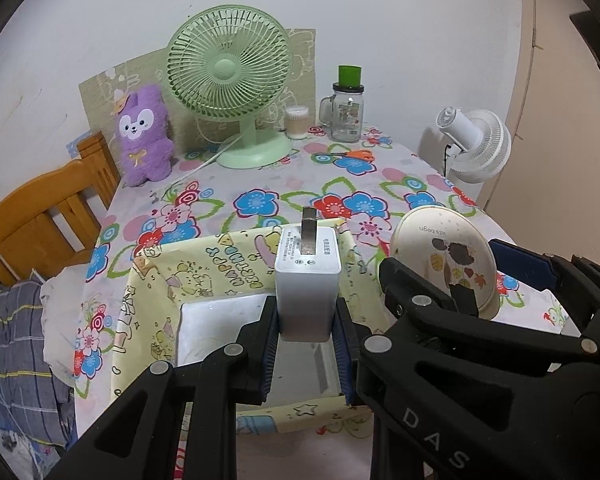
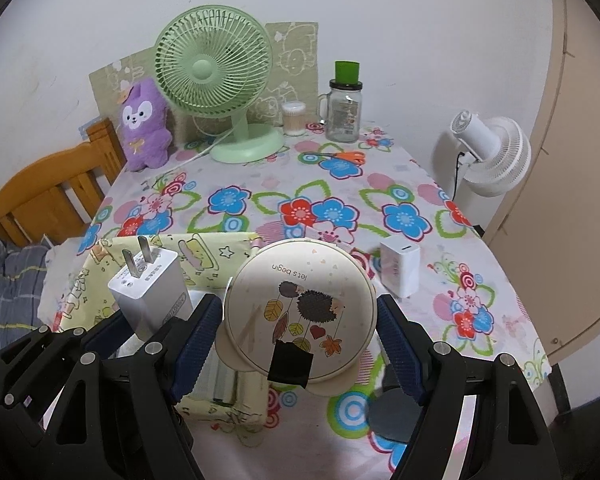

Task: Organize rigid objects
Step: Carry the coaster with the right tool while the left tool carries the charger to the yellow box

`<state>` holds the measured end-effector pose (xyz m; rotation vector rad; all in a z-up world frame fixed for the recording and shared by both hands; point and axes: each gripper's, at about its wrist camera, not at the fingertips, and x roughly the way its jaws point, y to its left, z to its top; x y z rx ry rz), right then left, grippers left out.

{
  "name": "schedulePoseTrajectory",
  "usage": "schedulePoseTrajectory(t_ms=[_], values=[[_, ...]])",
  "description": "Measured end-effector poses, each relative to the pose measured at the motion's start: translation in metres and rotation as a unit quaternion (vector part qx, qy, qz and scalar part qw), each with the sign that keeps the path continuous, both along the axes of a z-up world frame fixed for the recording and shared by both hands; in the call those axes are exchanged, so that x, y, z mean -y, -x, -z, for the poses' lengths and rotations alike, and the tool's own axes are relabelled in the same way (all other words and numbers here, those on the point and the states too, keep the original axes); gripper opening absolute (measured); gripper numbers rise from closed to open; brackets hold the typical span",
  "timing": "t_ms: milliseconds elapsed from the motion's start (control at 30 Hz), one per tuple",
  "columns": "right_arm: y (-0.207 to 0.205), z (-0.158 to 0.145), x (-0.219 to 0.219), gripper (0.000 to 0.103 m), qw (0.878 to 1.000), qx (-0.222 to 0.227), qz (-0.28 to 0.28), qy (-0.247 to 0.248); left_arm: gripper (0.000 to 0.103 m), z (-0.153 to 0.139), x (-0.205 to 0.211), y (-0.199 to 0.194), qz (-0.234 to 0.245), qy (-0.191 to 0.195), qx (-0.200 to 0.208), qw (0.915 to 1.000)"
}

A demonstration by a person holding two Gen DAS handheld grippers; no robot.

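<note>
Floral cloth is covering the table [image 2: 260,184], which is standing against a white wall. Along its far edge, left to right, are sitting a purple plush [image 1: 144,136], a green fan [image 1: 228,80], a cotton-swab tub [image 1: 297,122], a jar [image 1: 346,110] and scissors [image 1: 350,155]; none of these is being touched.

Near the front edge, toward the left, a yellow box [image 1: 204,264] is lying open, and its white floor is looking bare where it shows. The left gripper [image 1: 308,340] is clamping a charger [image 1: 308,276], prongs up, above that box. Just to its right, the right gripper [image 2: 300,332] is clamping a round tin [image 2: 300,312] by its rim over the box's right edge.

A second charger [image 2: 400,270] is still waiting on the cloth further right, so the sorting is looking barely begun: two items are in hand, nothing visibly boxed.
</note>
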<state>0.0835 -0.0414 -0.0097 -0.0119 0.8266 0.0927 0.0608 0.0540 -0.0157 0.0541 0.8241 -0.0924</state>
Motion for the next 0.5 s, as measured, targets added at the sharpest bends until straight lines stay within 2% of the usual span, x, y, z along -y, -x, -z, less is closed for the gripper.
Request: schedulePoseTrajectory(t_ms=[500], values=[[-0.015, 0.011, -0.042, 0.079, 1.0, -0.017, -0.023, 0.007, 0.025, 0.014, -0.039, -0.01, -0.019, 0.003, -0.014, 0.9997]])
